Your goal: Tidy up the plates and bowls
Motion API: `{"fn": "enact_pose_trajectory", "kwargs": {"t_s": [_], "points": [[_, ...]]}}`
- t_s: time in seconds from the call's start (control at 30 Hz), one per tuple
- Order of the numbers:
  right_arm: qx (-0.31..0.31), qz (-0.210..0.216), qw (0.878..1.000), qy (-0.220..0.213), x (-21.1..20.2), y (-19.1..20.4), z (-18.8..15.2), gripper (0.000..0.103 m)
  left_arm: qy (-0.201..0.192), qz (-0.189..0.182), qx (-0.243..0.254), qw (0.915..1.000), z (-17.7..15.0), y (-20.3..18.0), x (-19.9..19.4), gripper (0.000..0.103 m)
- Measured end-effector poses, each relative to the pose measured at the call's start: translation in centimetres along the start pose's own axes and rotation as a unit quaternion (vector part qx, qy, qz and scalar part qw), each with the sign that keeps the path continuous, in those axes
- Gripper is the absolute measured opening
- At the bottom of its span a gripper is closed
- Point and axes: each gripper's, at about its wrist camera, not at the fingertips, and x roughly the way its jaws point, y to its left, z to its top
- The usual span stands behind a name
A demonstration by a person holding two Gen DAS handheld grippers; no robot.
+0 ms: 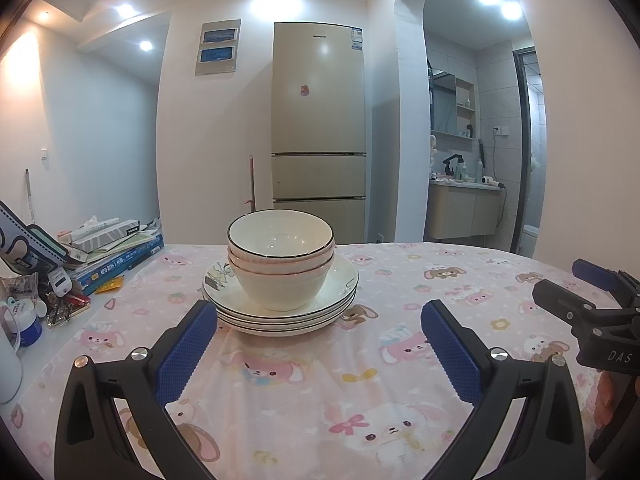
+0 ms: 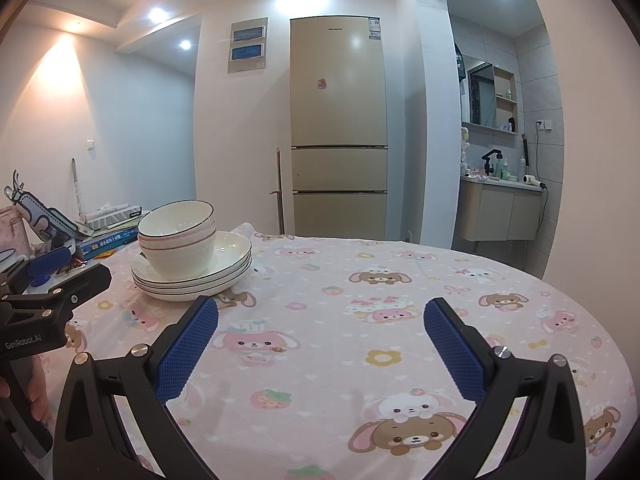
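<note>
Left wrist view faces a round table (image 1: 460, 272) under a pink cartoon-print cloth. Near its far left side, three nested bowls (image 1: 281, 260) sit on a stack of plates (image 1: 280, 312), likely gathered to save space. The left gripper (image 1: 318, 354) is spread wide and empty, aimed at the stack with bare cloth between. The right gripper (image 2: 320, 350), also spread and holding nothing, hangs over open cloth to the stack's right. Books (image 1: 120, 258) crowd the left edge.
</note>
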Motion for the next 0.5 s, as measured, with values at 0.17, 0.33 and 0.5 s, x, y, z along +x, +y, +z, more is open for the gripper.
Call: {"fn": "enact_pose_trajectory", "kwargs": {"t_s": [0.17, 0.33, 0.5], "points": [[0.0, 0.0, 1.0, 0.0, 0.0, 0.0, 0.0, 0.103, 0.0, -0.003, 0.0, 1.0, -0.22, -0.05, -0.22, 0.103], [0.0, 0.0, 1.0, 0.0, 0.01, 0.02, 0.01, 0.103, 0.0, -0.002, 0.0, 1.0, -0.29, -0.08, -0.4, 0.103], [0.0, 0.0, 1.0, 0.0, -0.02, -0.02, 0.01, 0.103, 0.0, -0.002, 0.0, 1.0, -0.28, -0.05, -0.39, 0.103]]}}
